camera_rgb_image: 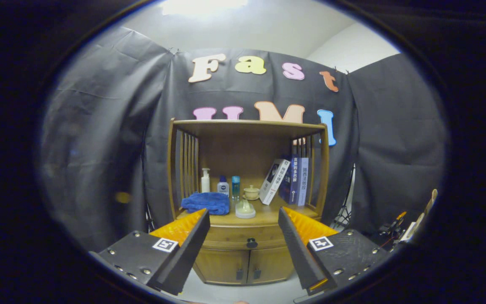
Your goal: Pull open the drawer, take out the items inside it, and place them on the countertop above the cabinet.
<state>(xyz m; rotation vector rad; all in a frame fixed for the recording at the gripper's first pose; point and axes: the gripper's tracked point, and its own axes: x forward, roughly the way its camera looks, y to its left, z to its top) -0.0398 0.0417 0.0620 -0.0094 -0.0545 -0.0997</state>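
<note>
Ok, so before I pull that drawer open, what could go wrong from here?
The gripper is open and well short of the cabinet. The drawer knob is small, so the fingers could slip off it or miss. The countertop already holds a blue cloth, bottles, a small dish and leaning books, so placed items may knock something over.
</note>
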